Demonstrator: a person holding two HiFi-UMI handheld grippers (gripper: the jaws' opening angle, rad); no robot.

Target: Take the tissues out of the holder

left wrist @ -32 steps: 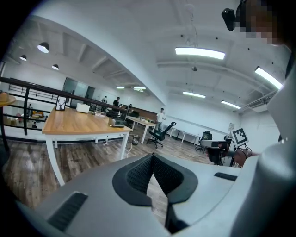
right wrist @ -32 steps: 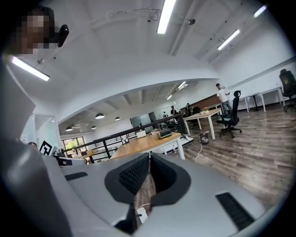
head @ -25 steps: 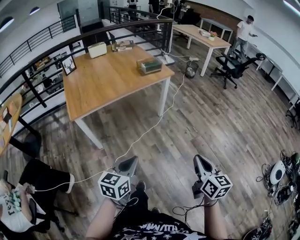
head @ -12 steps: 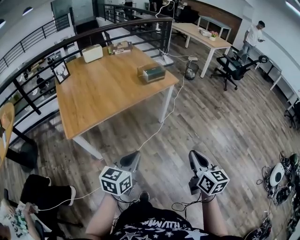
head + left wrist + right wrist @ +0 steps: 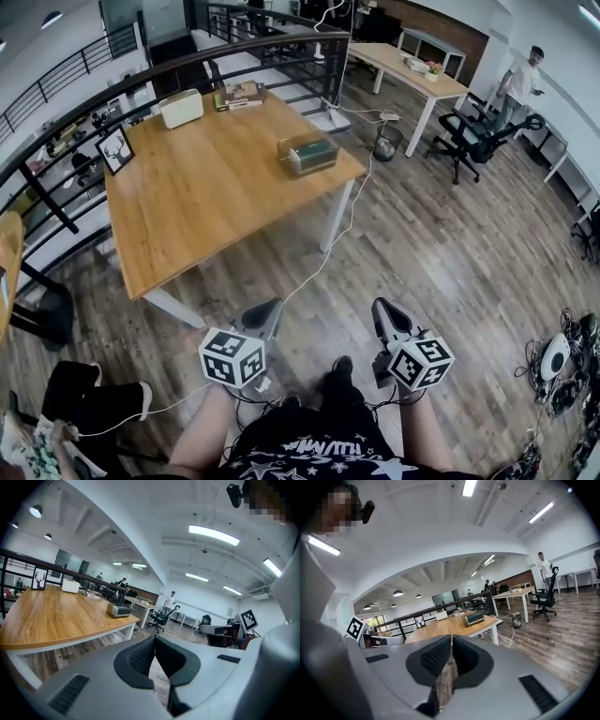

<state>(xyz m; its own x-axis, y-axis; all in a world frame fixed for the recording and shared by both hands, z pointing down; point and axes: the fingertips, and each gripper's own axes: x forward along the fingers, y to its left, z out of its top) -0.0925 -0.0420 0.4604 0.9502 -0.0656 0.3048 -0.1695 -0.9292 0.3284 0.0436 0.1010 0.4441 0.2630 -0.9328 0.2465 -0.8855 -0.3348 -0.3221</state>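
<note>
The tissue holder (image 5: 307,153), a clear box with a dark green pack inside, stands near the right corner of the wooden table (image 5: 197,197). It also shows small in the left gripper view (image 5: 119,611) and in the right gripper view (image 5: 474,618). My left gripper (image 5: 267,314) and right gripper (image 5: 384,311) are held side by side over the wooden floor, well short of the table and pointing toward it. Both are shut with nothing between the jaws; their tips meet in the left gripper view (image 5: 154,639) and the right gripper view (image 5: 452,637).
On the table's far side sit a white box (image 5: 181,107), a framed deer picture (image 5: 116,150) and books (image 5: 239,94). A white cable (image 5: 319,267) crosses the floor. A black railing (image 5: 141,80) runs behind. A bin (image 5: 387,142), office chair (image 5: 473,141) and standing person (image 5: 523,80) are at right.
Both grippers have moved forward over the floor together, and the table with the holder now lies closer. Both stay shut.
</note>
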